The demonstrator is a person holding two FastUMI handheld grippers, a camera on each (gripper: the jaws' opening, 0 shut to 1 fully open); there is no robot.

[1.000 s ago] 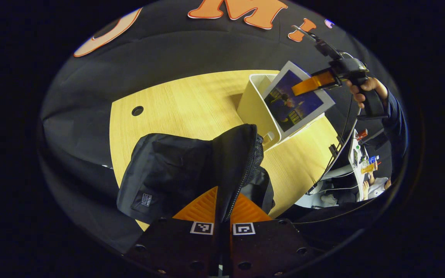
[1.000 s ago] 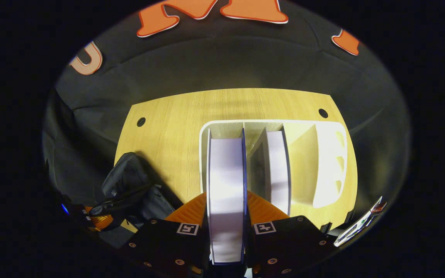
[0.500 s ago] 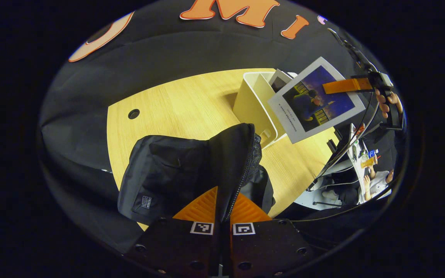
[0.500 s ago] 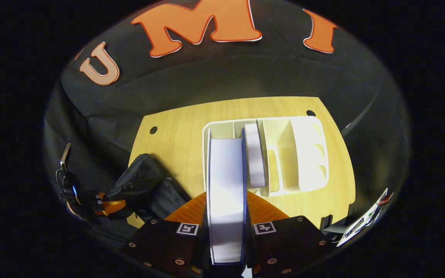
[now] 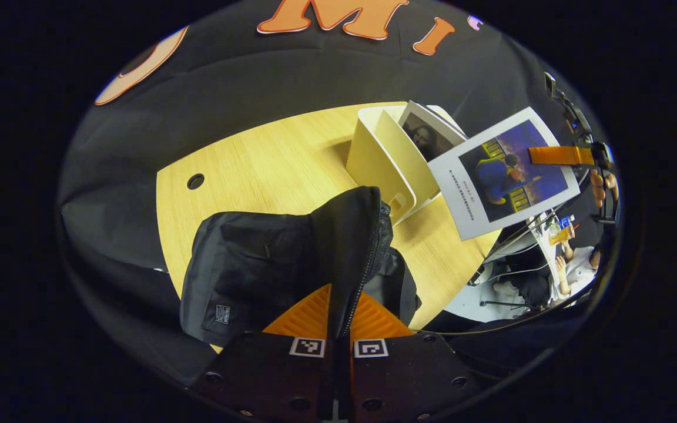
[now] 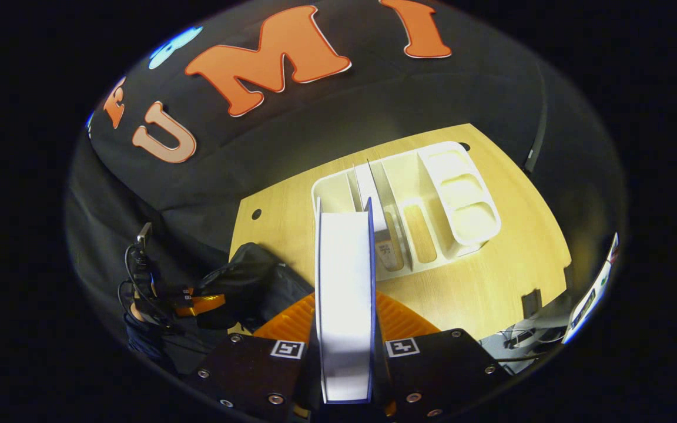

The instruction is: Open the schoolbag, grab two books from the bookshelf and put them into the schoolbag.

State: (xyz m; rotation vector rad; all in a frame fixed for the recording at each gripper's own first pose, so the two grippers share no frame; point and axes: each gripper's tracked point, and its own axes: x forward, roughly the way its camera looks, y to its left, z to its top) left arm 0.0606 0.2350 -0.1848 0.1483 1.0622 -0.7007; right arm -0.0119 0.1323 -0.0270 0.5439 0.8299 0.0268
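Right gripper [image 6: 344, 352] clamps white-edged blue-cover book [image 6: 344, 294], lifted above white plastic bookshelf [image 6: 409, 200]; left gripper [image 5: 338, 329] pinches flap of black fabric schoolbag [image 5: 280, 258] on wooden table [image 5: 268, 164]. Keep flap high, lower book spine-first into opening

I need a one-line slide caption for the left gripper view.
Left gripper holds the schoolbag flap; right gripper lifts a book from the bookshelf.

table [image 5: 268, 164]: light wood | on it: black schoolbag [image 5: 256, 264], white bookshelf [image 6: 432, 200]
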